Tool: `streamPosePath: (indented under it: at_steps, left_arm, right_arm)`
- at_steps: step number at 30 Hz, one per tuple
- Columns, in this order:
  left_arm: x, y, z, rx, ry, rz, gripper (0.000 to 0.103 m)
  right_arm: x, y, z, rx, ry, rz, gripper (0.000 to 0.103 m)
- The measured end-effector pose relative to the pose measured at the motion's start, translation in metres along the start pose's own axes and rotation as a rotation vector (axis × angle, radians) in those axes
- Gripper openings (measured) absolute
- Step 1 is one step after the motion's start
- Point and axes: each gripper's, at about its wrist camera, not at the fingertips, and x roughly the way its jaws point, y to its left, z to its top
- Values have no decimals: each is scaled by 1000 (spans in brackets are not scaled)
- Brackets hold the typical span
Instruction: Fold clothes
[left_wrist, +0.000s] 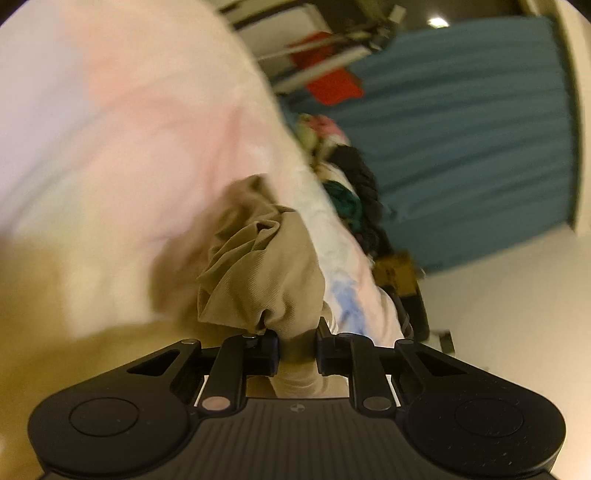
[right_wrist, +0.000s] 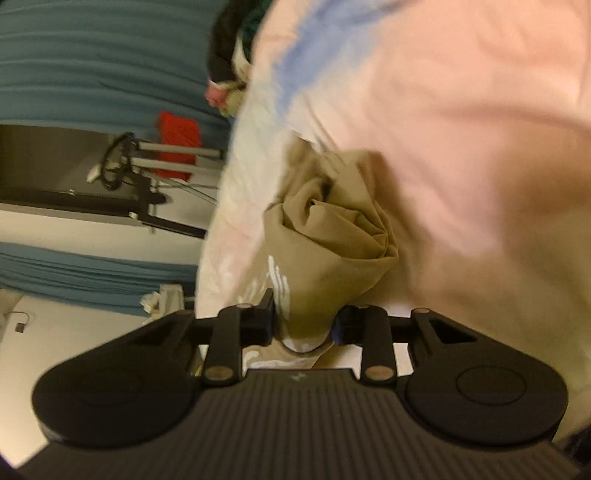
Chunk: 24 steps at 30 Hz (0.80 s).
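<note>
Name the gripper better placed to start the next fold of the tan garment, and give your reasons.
Neither clearly. The left gripper and the right gripper are each shut on a bunched part of the tan garment, over the pink sheet. Blur hides its edges, so both should spread it first.

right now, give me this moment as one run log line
left gripper: shut on tan garment | right gripper: shut on tan garment | garment: bunched, over pink sheet | fold: not yet made

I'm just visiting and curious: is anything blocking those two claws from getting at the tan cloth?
Nothing visible. The left gripper and right gripper are each already shut on a bunch of the tan garment, with the pink patterned sheet behind it.
</note>
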Motion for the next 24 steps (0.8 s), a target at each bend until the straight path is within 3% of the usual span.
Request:
streamPosePath:
  at_steps: [3,7,13,16,20,24]
  left_arm:
    - [2,-34,6,11,57,-29,19]
    - [31,-95,10,11,202,-17,19]
    - [140,-199,18,107,337,56,19]
    - [212,-245,22,171,325,54,18]
    - [300,-293,30,209,261,-64,18]
    - [366,-303,14,289,199,-105,18]
  right_arm:
    - [-31,17,18,9,-33,48,30]
    - [-75,41,59,-17,-104,67,30]
    - [-82,68,159,-17,-205,2,30]
    - [-66,84,221,-77,-272,-39,30]
    - [-51,99,290,-176,-389,-27,30]
    - [-29,87,330,-246,-471,-51,30]
